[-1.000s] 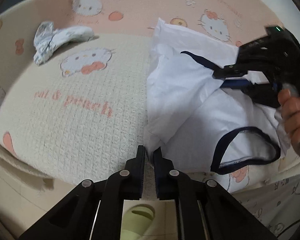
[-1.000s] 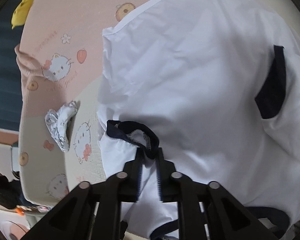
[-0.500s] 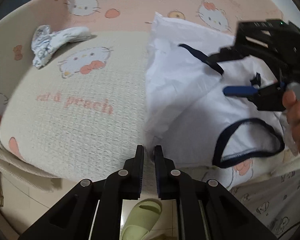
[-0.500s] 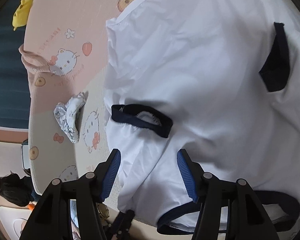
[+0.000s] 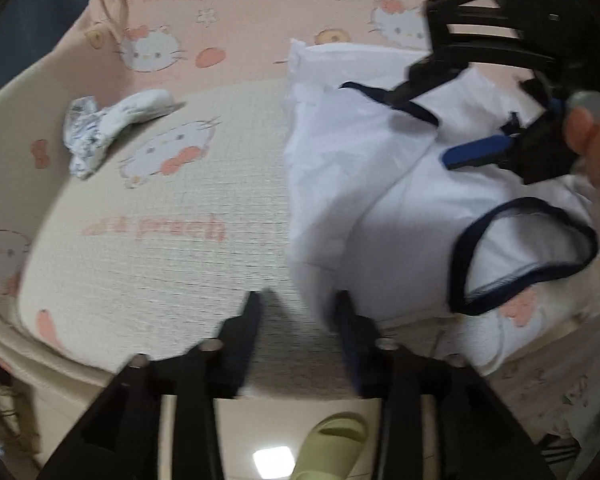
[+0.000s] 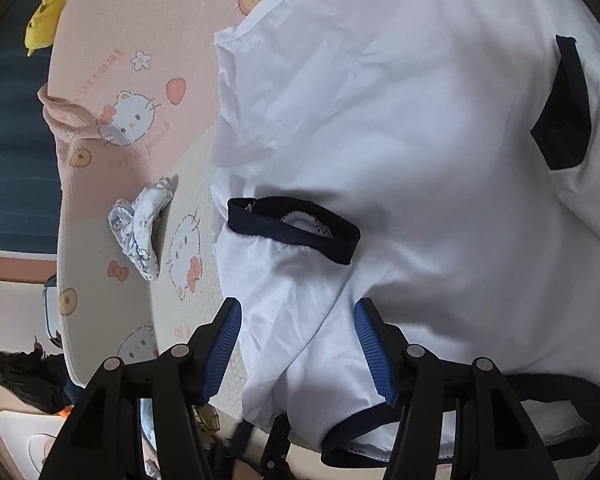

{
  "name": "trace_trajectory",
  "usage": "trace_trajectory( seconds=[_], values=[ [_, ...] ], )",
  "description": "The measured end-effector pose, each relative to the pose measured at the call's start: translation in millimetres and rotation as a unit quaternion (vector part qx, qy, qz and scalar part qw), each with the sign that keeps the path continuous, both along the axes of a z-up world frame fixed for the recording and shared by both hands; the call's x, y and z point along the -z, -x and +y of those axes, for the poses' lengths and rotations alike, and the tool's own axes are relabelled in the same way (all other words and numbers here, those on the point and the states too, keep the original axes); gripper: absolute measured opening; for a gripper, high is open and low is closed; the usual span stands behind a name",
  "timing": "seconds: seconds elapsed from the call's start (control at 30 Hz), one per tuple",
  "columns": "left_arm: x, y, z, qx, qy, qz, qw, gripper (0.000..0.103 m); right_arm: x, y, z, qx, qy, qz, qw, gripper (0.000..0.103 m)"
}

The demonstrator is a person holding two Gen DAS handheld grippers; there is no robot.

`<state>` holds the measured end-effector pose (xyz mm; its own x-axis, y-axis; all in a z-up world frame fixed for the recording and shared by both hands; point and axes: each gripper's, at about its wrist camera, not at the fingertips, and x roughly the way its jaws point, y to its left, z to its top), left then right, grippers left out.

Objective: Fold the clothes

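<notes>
White shirt (image 6: 420, 128) with navy trim is seen lying crumpled on the bed (image 5: 172, 248), over a cat-print blanket in cream and pink.

Left gripper (image 5: 296, 312): jaws have just been opening and are now spread. Nothing is pinched; the shirt's near hem edge sits just beside the right-hand jaw, mostly ahead and to its right, with blanket weave seen in the gap. View is motion-blurred, so contact at that jaw can't be told.

Right gripper (image 6: 296, 344): jaws have just been opening and are spread wide. A white fold of the shirt lies between them, but the blue ribbed pads (image 6: 220, 352) are not seen pressing on it. A navy-banded sleeve cuff (image 6: 296, 228) lies just ahead of the jaws, its opening facing up. A second navy-edged opening (image 6: 556, 412) is down to the right of the right-hand jaw, at the bed edge. A navy patch (image 6: 564, 116) shows far ahead and to the right.

In the left wrist view the right gripper is seen ahead and to the right, above the shirt, held by a hand (image 5: 596, 152).

A small crumpled printed cloth (image 5: 112, 128) lies well apart from the shirt, ahead-left of both jaw pairs. A green slipper (image 5: 332, 448) is seen on the floor beneath the left jaws. A yellow plush toy (image 6: 46, 20) is seen far ahead-left of the right jaws, past the bed's edge.
</notes>
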<state>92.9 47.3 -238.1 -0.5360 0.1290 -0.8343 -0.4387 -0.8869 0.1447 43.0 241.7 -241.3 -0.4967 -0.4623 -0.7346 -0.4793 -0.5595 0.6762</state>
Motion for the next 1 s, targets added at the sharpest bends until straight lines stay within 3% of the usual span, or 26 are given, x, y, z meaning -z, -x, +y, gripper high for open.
trace_trajectory(
  seconds=[0.23,0.43,0.53,0.57,0.63,0.7,0.73,1.0],
  values=[
    [-23.6,18.2,-17.9,-0.021,-0.07,-0.033,0.9968,0.048,1.5,-4.1,-0.3,0.004,0.038,0.012,0.999,0.058],
    [-23.6,24.4,8.4,0.036,-0.034,-0.012,0.9987,0.048,11.0,-1.0,2.0,0.015,0.07,0.005,0.997,0.058],
    [-17.1,22.3,23.2,0.064,0.006,0.019,0.9978,0.048,14.9,-0.7,2.9,0.019,0.077,0.009,0.997,0.058],
    [-14.6,19.1,27.4,0.065,0.03,0.047,0.9964,0.048,15.8,-0.9,3.6,0.022,0.079,0.012,0.997,0.058],
    [-10.5,20.7,28.1,0.073,0.04,0.072,0.9939,0.047,16.6,-2.1,5.6,0.033,0.084,0.022,0.996,0.058],
    [-9.6,17.9,28.7,0.083,0.029,0.075,0.9933,0.03,15.6,-4.3,7.9,0.048,0.085,0.04,0.994,0.058],
    [-8.3,17.6,29.2,0.084,0.026,0.068,0.9938,0.016,14.0,-4.1,8.4,0.05,0.081,0.047,0.994,0.058],
    [2.7,9.7,26.8,0.079,0.023,0.036,0.996,0.015,14.6,-1.2,5.7,0.05,0.056,0.065,0.995,0.058]
  ],
)
